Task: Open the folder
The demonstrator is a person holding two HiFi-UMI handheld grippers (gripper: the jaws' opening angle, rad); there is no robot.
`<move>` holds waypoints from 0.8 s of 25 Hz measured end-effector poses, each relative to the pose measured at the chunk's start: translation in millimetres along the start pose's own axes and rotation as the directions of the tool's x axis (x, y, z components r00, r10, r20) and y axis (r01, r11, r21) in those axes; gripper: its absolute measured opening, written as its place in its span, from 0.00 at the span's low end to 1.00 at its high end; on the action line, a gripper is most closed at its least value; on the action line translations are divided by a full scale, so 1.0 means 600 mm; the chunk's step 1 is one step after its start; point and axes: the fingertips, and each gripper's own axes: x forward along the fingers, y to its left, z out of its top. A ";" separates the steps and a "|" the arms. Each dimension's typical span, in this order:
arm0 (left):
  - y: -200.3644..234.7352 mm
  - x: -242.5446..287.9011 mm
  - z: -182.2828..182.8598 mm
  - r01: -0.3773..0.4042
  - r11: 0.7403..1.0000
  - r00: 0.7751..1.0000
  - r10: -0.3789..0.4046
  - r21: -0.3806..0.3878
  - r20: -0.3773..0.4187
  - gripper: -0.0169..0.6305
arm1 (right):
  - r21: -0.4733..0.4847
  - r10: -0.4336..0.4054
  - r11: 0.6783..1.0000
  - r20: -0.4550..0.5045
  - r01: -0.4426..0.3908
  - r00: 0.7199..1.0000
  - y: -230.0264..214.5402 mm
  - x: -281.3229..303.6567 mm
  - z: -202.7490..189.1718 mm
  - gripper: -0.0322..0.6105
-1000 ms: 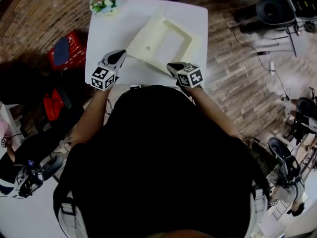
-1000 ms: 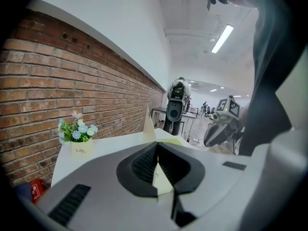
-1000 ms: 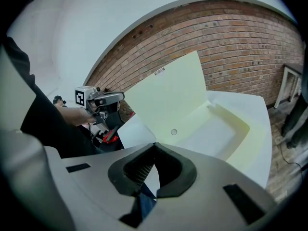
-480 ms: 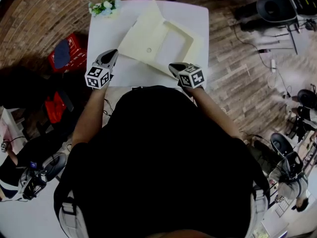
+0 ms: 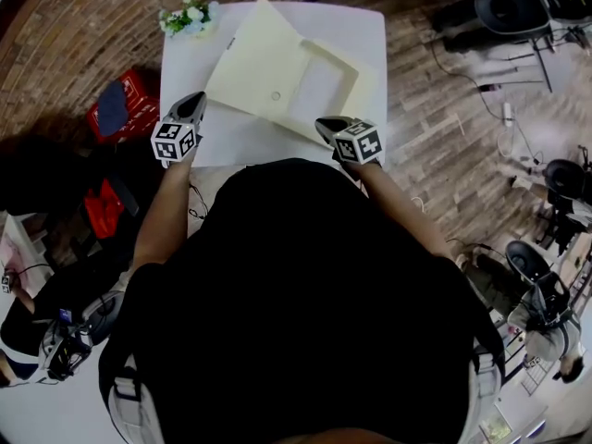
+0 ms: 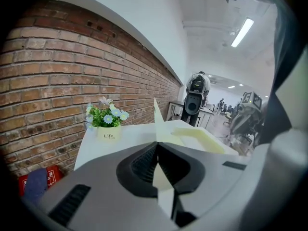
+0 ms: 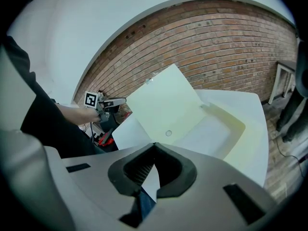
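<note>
Half-raised folder cover (image 5: pixel 252 63), left hand-held gripper (image 5: pixel 195 100) clamped on its edge; lower it leftward slowly; right hand-held gripper (image 5: pixel 321 124), closed empty, should pin folder base (image 5: pixel 368 86).

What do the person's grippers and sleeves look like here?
Left gripper and right gripper: grey moulded bodies, with black ribbed pads tapering to a point. Each carries a white cube printed with black square markers. The person wears a black top; its sleeves stop short of the forearms.
</note>
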 end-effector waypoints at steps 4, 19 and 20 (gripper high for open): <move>0.033 0.005 -0.016 -0.018 1.000 1.000 0.017 -0.015 -0.021 0.05 | 0.012 -0.019 1.000 -0.010 0.019 1.000 -0.006 0.008 -0.007 0.09; 0.109 0.039 -0.067 -0.056 0.998 0.992 0.052 -0.037 -0.119 0.05 | 0.068 -0.051 0.996 0.003 0.051 0.999 -0.013 0.015 -0.003 0.09; 0.114 0.041 -0.071 -0.058 0.998 0.990 0.053 -0.038 -0.127 0.05 | 0.069 -0.054 0.996 0.001 0.054 0.999 -0.015 0.016 -0.005 0.09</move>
